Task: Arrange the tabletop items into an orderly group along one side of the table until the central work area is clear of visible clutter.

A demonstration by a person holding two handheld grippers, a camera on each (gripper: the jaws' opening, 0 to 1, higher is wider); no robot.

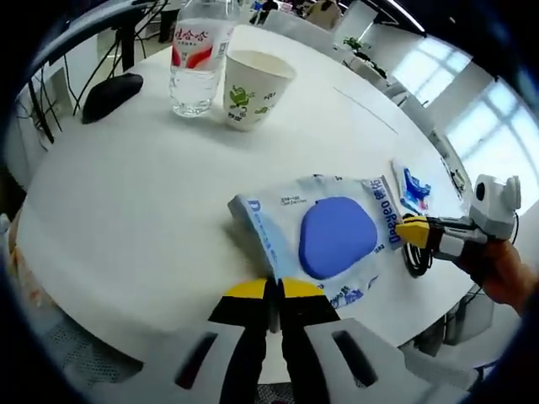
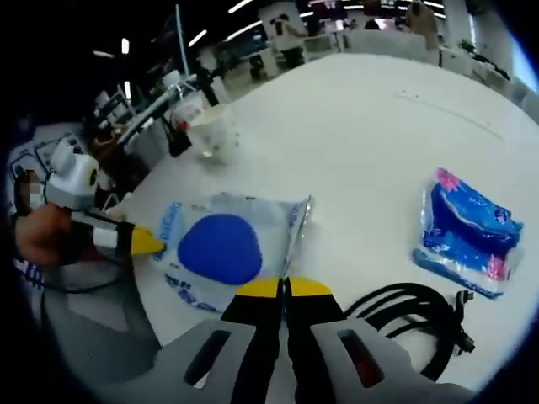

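Nearest to me, my left gripper (image 1: 271,289) is pinched closed on one edge of a white plastic packet with a blue oval (image 1: 324,236), and my right gripper (image 2: 283,288) is pinched closed on the opposite edge, so the packet hangs flat between both tongs near the front edge of the round white table (image 1: 126,219). I judge this to be the step of carrying the packet toward the group; the next move calls for both hands travelling together, keeping the film taut, and setting it down beside the other items. Just beside the right gripper, at the table edge, lies a coil of black cable (image 2: 413,324), and a little beyond it a blue tissue pack (image 2: 467,231); either could snag the packet if dragged. Farther off, toward the far edge, a paper cup (image 1: 253,88) stands just beside a clear water bottle (image 1: 198,55), with a black mouse (image 1: 111,94) nearby.
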